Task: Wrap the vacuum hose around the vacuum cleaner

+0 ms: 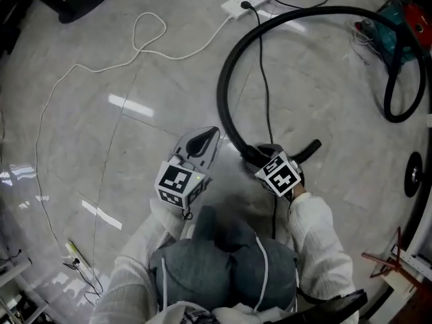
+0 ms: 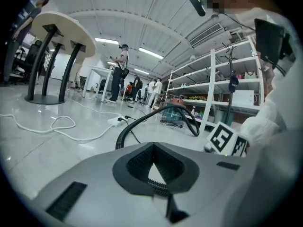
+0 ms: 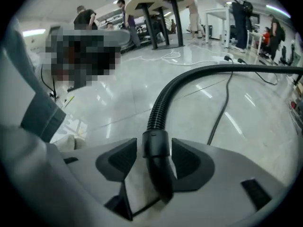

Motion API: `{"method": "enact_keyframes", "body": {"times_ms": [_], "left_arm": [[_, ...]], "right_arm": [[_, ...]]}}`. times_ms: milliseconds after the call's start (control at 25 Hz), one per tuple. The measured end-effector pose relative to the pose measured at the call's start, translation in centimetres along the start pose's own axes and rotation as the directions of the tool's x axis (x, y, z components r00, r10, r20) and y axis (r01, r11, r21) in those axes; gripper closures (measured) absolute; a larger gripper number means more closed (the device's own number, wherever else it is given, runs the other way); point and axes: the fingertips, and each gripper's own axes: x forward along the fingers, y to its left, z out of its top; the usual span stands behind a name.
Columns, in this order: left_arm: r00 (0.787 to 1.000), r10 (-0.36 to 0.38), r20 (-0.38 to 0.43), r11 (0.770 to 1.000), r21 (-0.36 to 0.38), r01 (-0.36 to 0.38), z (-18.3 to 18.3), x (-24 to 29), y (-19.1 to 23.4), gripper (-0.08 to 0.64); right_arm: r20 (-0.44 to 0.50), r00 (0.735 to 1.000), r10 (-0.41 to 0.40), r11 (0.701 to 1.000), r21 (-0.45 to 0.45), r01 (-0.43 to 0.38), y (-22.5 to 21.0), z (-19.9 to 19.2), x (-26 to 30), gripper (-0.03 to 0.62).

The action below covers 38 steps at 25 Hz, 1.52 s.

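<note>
Presently: vacuum hose (image 1: 223, 90) arcs loosely away from the vacuum cleaner (image 1: 395, 15), not wound on it. Right gripper (image 3: 155, 145) wide, straddling hose's far end; left gripper (image 2: 152, 148) closed, empty. Risk: unclamped end slips out if lifted.

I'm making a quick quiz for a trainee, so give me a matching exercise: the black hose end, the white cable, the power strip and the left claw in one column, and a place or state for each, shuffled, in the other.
Column one
1. black hose end
2. white cable
3. power strip
4. left claw

Column two
A. shut, nothing in it
B. lying in a loose loop
C. between the open jaws of the right claw
D. two black plugs in it

Pairs: 1-C, 2-B, 3-D, 4-A
</note>
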Motion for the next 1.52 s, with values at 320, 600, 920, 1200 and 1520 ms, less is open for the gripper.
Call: {"method": "enact_keyframes", "body": {"times_ms": [320,600,920,1200,1520], "left_arm": [[1.000,0.002,0.000,1.000,0.001,-0.002,-1.1,0.6,0.9,0.557],[1.000,0.015,0.008,1.000,0.001,-0.015,-0.9,-0.4,2.4,0.557],[0.994,0.111,0.018,0.993,0.025,-0.112,15.0,-6.0,3.7,0.557],[0.996,0.092,0.005,0.996,0.011,-0.092,40.2,-13.1,-4.0,0.557],[0.998,0.035,0.061,0.997,0.065,-0.039,68.7,-19.9,-12.9,0.557]], "right_arm": [[-0.143,0.989,0.038,0.996,-0.074,-0.049,-0.1,-1.0,3.5,0.371],[-0.214,0.977,-0.020,0.998,-0.056,0.008,-0.1,-0.5,4.0,0.359],[0.228,0.973,-0.040,0.967,0.253,-0.020,2.8,13.1,-12.0,0.359],[0.448,0.890,-0.084,0.918,0.383,-0.106,7.4,29.9,-38.0,0.359],[0.662,0.675,-0.325,0.885,0.464,-0.029,10.6,47.9,-69.3,0.359]]}}
